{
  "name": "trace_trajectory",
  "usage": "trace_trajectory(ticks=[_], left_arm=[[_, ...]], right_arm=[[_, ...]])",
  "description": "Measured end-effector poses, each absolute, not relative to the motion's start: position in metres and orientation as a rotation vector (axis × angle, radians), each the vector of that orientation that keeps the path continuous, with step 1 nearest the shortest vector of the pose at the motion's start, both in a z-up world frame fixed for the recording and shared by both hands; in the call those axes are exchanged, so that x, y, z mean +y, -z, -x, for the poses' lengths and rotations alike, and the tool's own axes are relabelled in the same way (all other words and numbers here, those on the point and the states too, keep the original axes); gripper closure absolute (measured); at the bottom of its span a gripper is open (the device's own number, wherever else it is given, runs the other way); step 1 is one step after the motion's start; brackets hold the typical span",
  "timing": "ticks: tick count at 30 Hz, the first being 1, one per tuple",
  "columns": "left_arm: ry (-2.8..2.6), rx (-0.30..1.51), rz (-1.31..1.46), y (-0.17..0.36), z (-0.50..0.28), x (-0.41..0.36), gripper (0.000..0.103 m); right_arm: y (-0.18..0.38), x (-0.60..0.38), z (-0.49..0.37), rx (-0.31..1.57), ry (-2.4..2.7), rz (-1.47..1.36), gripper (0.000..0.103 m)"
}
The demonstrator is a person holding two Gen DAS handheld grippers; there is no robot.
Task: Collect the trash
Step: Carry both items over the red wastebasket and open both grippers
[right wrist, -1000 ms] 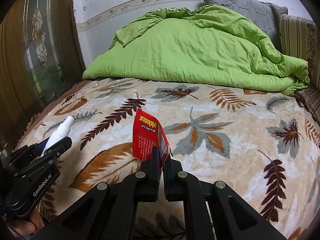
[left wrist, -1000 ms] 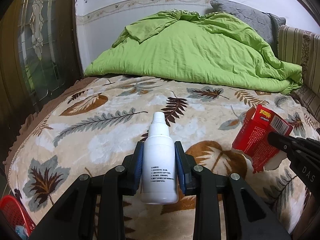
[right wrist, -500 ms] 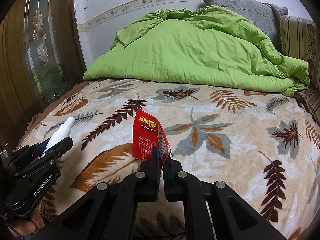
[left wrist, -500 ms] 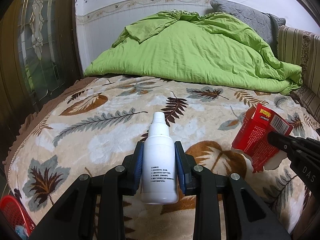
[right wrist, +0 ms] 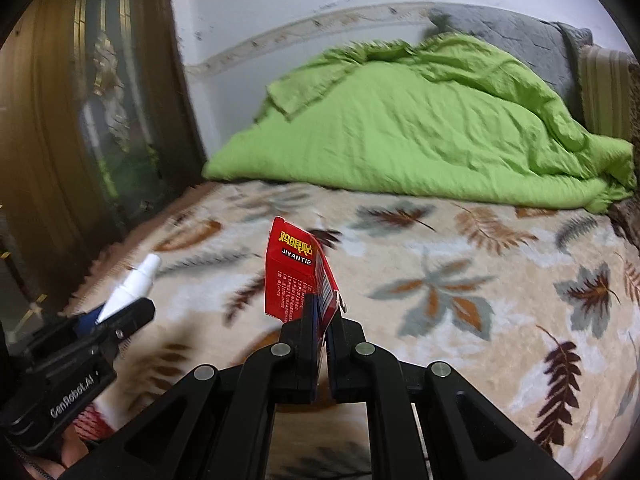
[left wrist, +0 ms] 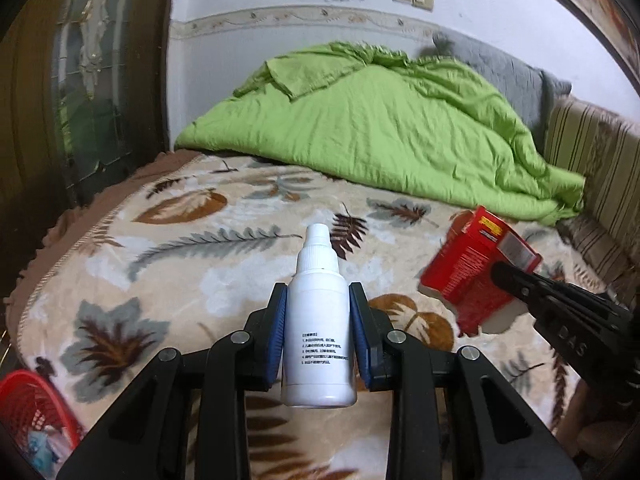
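Note:
A white plastic bottle (left wrist: 318,320) with a narrow cap stands upright between blue pads, my left gripper (left wrist: 318,308) shut on its body above the leaf-patterned bed. A flattened red carton (right wrist: 298,276) with yellow lettering is pinched at its lower edge by my right gripper (right wrist: 322,312), which is shut on it. The left wrist view shows that red carton (left wrist: 472,268) at the right, held by the right gripper (left wrist: 516,280). The right wrist view shows the bottle (right wrist: 130,286) at the left in the left gripper (right wrist: 132,308).
A red mesh basket (left wrist: 28,412) with some scraps inside sits low beside the bed's left corner. A rumpled green quilt (left wrist: 380,136) covers the far half of the bed. A dark wooden door with glass (left wrist: 80,80) stands left; a striped cushion (left wrist: 592,168) is at right.
Both grippers have lifted and pulled back, so the views tilt upward and show more wall. The red carton has risen off the blanket. The grips on the bottle and carton are unchanged.

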State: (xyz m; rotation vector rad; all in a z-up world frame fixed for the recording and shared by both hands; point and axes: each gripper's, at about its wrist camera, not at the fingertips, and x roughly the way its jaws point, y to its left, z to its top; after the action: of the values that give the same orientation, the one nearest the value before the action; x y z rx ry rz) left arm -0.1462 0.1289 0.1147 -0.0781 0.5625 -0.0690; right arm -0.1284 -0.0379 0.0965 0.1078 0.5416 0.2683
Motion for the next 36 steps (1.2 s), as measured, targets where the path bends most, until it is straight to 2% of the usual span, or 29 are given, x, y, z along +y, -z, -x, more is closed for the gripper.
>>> trace_trajectory(ticks=[7,12,21,31,32,33,34,35,36], left_arm=[[0.023,0.5,0.175,-0.162,0.207,0.188,0.074],[-0.073,0.497,0.272,-0.175,0.26,0.25,0.074],[-0.334,0.567,0.422,-0.15,0.342,0.351,0.074],[-0.446,0.643,0.508,-0.108,0.363,0.401,0.074],[-0.451,0.647,0.515,-0.105,0.363,0.403,0.071],[-0.45,0.644,0.522,-0.103,0.364,0.403,0.065],[-0.451,0.644,0.516,-0.103,0.363,0.403,0.061],[-0.456,0.645,0.506,-0.105,0.362,0.403,0.055],[-0.462,0.638,0.494,-0.107,0.363,0.402,0.054]], right_arm=[[-0.138,0.016,0.153,0.499,-0.453,-0.095,0.099],[-0.148,0.066,0.17,0.524,-0.608,-0.058,0.099],[-0.135,0.168,0.201,0.622,-0.866,0.029,0.098],[-0.108,0.264,0.224,0.71,-0.992,0.168,0.096],[-0.103,0.274,0.222,0.738,-1.012,0.188,0.086],[-0.1,0.279,0.221,0.753,-1.013,0.202,0.067],[-0.098,0.28,0.219,0.758,-0.994,0.207,0.061],[-0.099,0.277,0.219,0.748,-0.984,0.188,0.06],[-0.101,0.27,0.217,0.735,-0.992,0.166,0.06]])
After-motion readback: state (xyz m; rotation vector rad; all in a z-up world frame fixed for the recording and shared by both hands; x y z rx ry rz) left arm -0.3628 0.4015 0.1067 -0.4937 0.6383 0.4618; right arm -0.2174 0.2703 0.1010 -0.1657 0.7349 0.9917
